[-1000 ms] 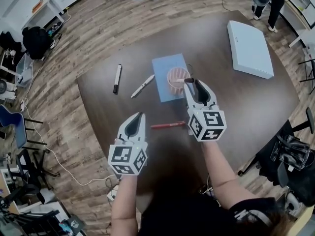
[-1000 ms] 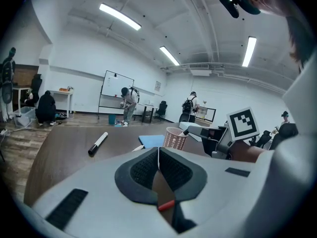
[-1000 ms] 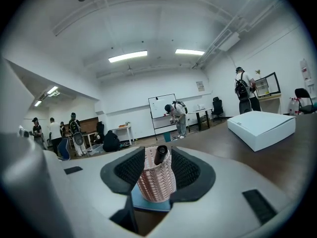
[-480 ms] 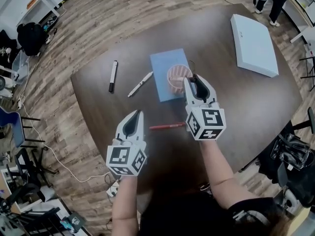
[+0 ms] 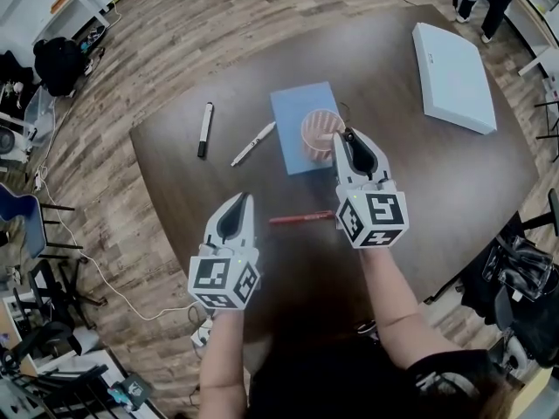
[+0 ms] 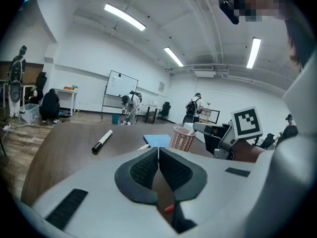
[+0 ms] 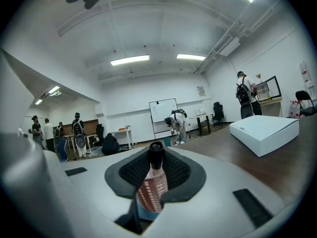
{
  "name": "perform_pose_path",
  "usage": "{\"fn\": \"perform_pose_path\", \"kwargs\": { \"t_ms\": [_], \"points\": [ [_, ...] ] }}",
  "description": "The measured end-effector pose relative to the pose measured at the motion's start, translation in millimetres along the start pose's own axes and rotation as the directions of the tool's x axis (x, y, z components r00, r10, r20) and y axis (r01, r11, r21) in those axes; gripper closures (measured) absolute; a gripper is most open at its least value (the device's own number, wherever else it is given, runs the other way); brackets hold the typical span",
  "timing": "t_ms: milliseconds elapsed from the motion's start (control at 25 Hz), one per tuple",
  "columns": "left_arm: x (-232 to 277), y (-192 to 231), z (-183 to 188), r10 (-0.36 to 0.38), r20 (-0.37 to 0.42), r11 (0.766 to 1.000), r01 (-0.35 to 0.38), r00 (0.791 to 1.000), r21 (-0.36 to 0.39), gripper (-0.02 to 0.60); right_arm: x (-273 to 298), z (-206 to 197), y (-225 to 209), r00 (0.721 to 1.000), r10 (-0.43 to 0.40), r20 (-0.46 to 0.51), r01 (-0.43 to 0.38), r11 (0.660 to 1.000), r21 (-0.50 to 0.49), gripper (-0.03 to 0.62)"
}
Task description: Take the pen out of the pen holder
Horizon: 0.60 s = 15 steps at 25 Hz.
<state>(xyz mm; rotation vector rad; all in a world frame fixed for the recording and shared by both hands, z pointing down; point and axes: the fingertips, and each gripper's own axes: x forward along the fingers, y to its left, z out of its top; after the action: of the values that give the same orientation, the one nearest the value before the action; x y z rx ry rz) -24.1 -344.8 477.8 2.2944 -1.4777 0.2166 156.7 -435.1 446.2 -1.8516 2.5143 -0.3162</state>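
A pink mesh pen holder [image 5: 316,129] stands on a blue pad [image 5: 295,112] at the middle of the dark table [image 5: 437,173]. My right gripper [image 5: 348,136] reaches its rim from the near side. In the right gripper view the jaws are closing, and the pads press on the black top of a pen [image 7: 156,151] that stands in the holder [image 7: 150,195]. My left gripper [image 5: 238,202] hovers lower left, shut and empty. In the left gripper view its pads [image 6: 148,165] meet, with the holder [image 6: 181,139] ahead to the right.
A red pen [image 5: 301,219] lies on the table between the two grippers. A white pen [image 5: 253,144] and a black marker [image 5: 204,129] lie left of the blue pad. A flat white box [image 5: 454,64] sits at the far right. People stand in the background.
The right gripper's jaws have narrowed from wide open onto the pen's top. Both hands have stayed about where they were; the left gripper is unchanged.
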Motion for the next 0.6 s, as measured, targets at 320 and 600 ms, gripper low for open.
{"fn": "perform_pose_path", "kwargs": {
  "t_ms": [320, 600],
  "points": [
    [-30.8, -7.6, 16.9, 0.0, 0.054, 1.0, -0.001, 0.999, 0.012, 0.566, -35.5, 48.7, 19.0, 0.991, 0.036, 0.129, -0.032, 0.999, -0.037, 0.503],
    [-62.3, -12.7, 29.6, -0.022, 0.103, 1.0, 0.023, 0.994, -0.013, 0.566, -73.7, 79.8, 48.7, 0.982, 0.065, 0.18, -0.052, 0.996, -0.074, 0.503]
  ]
}}
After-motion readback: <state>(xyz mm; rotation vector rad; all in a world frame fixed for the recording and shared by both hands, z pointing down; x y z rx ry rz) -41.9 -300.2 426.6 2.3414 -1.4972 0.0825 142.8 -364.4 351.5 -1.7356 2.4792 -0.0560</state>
